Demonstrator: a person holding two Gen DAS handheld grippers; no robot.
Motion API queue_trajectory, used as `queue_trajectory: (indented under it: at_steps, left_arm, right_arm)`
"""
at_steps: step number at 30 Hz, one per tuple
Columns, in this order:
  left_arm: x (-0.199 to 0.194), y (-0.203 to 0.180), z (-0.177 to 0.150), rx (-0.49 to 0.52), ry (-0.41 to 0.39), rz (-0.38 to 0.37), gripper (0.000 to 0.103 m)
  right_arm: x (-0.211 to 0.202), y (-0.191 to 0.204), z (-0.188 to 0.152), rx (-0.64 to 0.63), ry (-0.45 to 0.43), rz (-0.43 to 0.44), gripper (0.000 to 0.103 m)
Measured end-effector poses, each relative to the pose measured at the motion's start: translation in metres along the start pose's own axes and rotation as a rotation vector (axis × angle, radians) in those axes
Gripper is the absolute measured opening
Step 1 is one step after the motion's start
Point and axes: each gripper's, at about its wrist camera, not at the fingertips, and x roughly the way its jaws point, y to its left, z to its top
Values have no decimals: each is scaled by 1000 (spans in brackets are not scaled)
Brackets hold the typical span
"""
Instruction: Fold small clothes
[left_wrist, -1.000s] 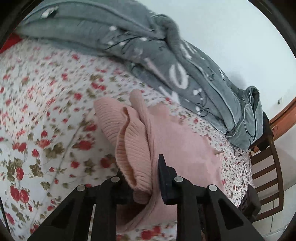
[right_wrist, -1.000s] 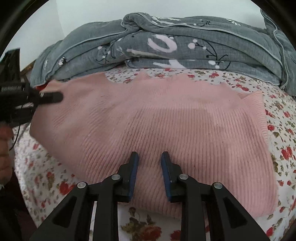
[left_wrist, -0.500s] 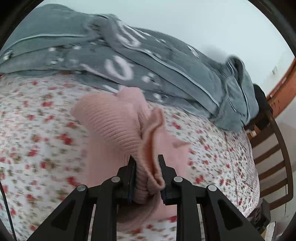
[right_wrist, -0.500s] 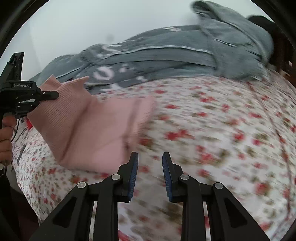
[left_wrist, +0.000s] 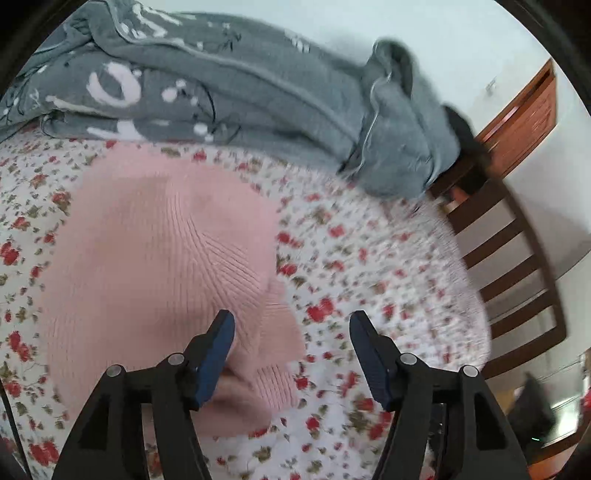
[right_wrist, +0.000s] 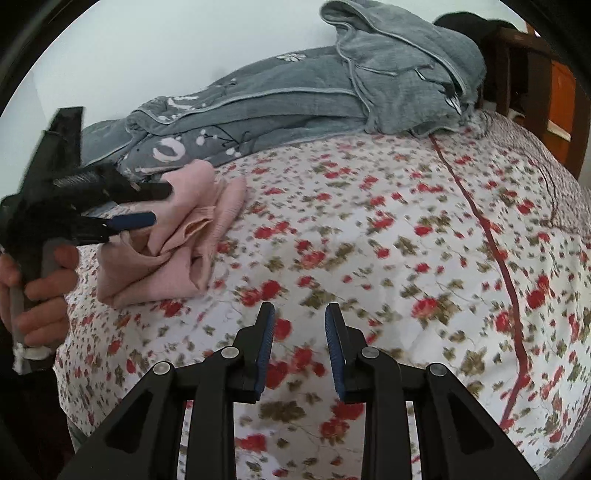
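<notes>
A pink ribbed knit garment (left_wrist: 155, 266) lies bunched in a loose heap on the floral bedsheet (left_wrist: 369, 258). My left gripper (left_wrist: 291, 332) is open just above its near right edge, holding nothing. In the right wrist view the garment (right_wrist: 177, 243) lies at the left, with the left gripper (right_wrist: 155, 206) open over it, held by a hand. My right gripper (right_wrist: 299, 325) is open and empty over bare sheet, well right of the garment.
A grey patterned quilt (left_wrist: 229, 88) is piled along the far side of the bed against the wall; it also shows in the right wrist view (right_wrist: 332, 92). A dark wooden chair (left_wrist: 517, 266) stands at the bed's right end, with wooden furniture (left_wrist: 528, 114) behind.
My left gripper has opened and let go of the pink garment, which has dropped into a heap on the sheet. My right gripper has moved right, away from the garment.
</notes>
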Motion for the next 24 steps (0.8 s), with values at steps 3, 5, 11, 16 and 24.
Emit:
queue_trajectory:
  at_steps: [3,5,11,16,24]
  left_arm:
    - [-33,16,3,-13,-60,20,67]
    - [-47,30,3,-26,-82,79,68]
    - [-71,81,-14,-18,-83,310,68]
    - [-67,111,-23,-28,-53,346,68]
    - [-71,129,-22,-27,-60,305,67]
  right_arm:
    - [3,20,10,-21,-21,47,29]
    - [9,39,19,-38,-32,93,29]
    - [34,103,43,-94,-39,253,34]
    - [68,153,60,-164,-27,306,33]
    - [50,126,48,-118,-117,292,5]
